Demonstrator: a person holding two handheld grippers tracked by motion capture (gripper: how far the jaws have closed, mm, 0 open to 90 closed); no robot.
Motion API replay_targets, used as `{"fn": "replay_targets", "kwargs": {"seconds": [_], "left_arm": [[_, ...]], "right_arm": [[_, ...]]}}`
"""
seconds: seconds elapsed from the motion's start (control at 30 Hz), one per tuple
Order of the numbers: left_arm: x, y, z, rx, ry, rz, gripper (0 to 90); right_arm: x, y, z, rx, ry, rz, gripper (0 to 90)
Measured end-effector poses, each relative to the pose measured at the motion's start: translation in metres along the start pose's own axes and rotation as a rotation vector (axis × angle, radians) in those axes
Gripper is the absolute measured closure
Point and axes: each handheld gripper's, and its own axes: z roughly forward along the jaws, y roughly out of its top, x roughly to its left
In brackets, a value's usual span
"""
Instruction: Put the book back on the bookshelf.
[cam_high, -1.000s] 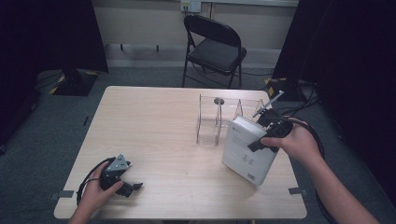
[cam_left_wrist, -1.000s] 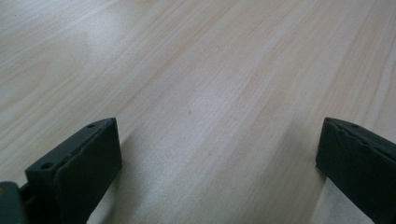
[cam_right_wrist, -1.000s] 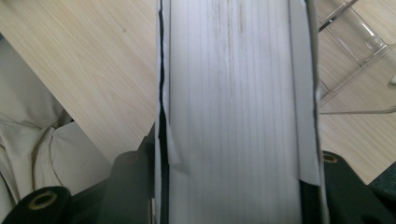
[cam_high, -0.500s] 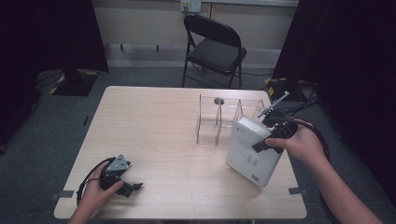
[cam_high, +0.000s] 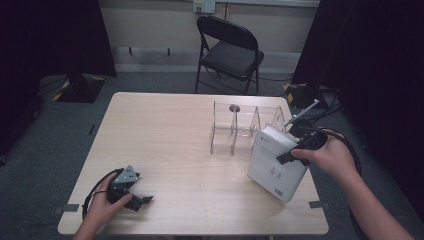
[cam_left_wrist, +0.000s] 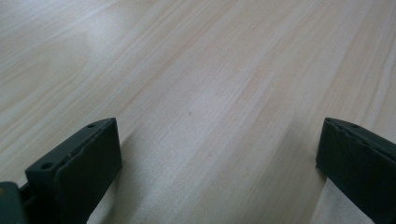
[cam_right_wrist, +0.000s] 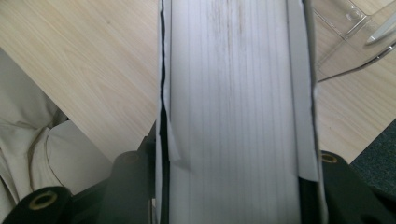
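Observation:
A thick white book hangs tilted over the table's right side, its lower corner near the front edge. My right gripper is shut on the book's upper edge, and the right gripper view shows the page block clamped between both jaws. Just behind and left of the book stands a clear acrylic rack with upright dividers. My left gripper rests on the table at the front left. Its jaws stand wide open over bare wood, with nothing between them.
The light wooden table has a broad bare stretch between the two hands. A black folding chair stands beyond the far edge. A corner of the rack lies close to the book's right side. Cables trail off the table's right edge.
The right hand has carried the book slightly to the right. The left hand and its gripper have stayed where they were.

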Motion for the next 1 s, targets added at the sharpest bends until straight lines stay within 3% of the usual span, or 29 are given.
{"fn": "replay_targets", "kwargs": {"seconds": [0.53, 0.83, 1.0], "left_arm": [[0.0, 0.0, 0.0, 0.0, 0.0, 0.001, 0.0], [0.0, 0.0, 0.0, -0.001, -0.001, 0.0, 0.0], [0.0, 0.0, 0.0, -0.001, 0.0, 0.001, 0.0]], "right_arm": [[-0.007, -0.011, -0.004, -0.006, -0.018, 0.031, 52.5], [-0.014, -0.019, -0.005, -0.008, -0.028, 0.105, 52.5], [-0.018, -0.023, -0.006, -0.006, -0.028, 0.12, 52.4]]}}
